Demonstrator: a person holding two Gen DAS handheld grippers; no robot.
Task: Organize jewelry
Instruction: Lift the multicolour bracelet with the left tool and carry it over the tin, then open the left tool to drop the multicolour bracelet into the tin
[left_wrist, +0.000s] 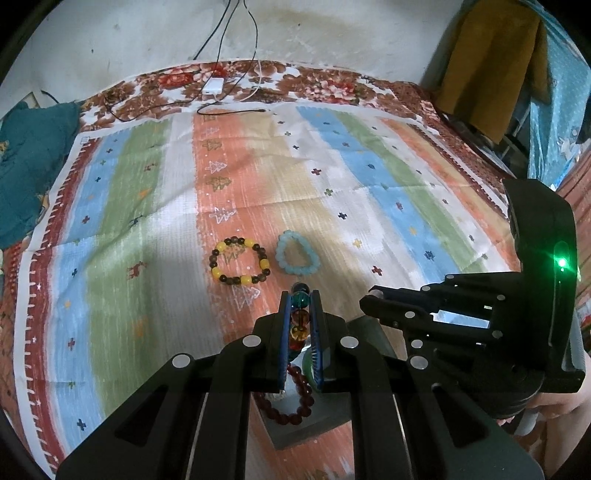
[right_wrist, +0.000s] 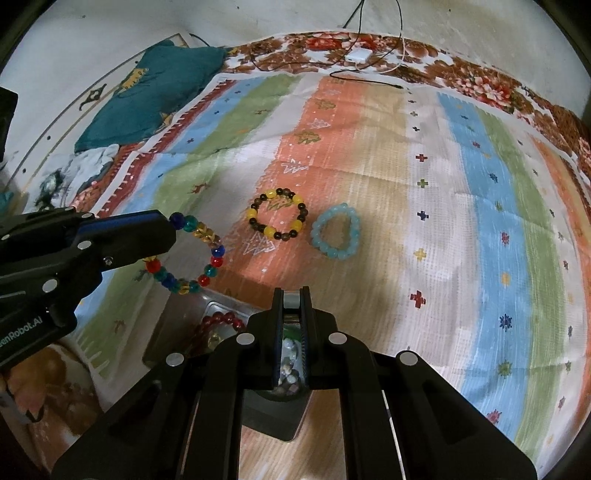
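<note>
A: Left gripper (left_wrist: 300, 295): jaws nearly closed, clamped on the multicolour glass-bead bracelet (right_wrist: 199, 254). In the right wrist view the loop hangs free from the fingertips, above the near edge of the grey tray (right_wrist: 177, 325).

B: Confirmed. Left wrist view shows the same bracelet's beads stacked edge-on between the blue pads (left_wrist: 283, 332). What sits in the tray?

A: A dark red bead bracelet (left_wrist: 295, 402) lies inside it. Under the right gripper there are small mixed pieces I cannot identify.

B: Right gripper (right_wrist: 292, 295)?

A: Jaws drawn close together, only a narrow gap. Whether they grip anything, cannot tell; the tray rim shows through the gap. It hangs directly over the tray.

B: Remaining items, relative to the tray?

A: Two bracelets flat on the striped cloth (right_wrist: 406, 184), beyond the tray's far edge. Yellow-and-brown bead bracelet (right_wrist: 279, 218) on the orange stripe; pale blue bead bracelet (right_wrist: 335, 230) just beside it on its right, not touching.

B: Background?

A: White charger block (right_wrist: 359, 56) with cables at the cloth's far edge, well apart from the tray. Teal pillow (right_wrist: 147, 96) far left.
</note>
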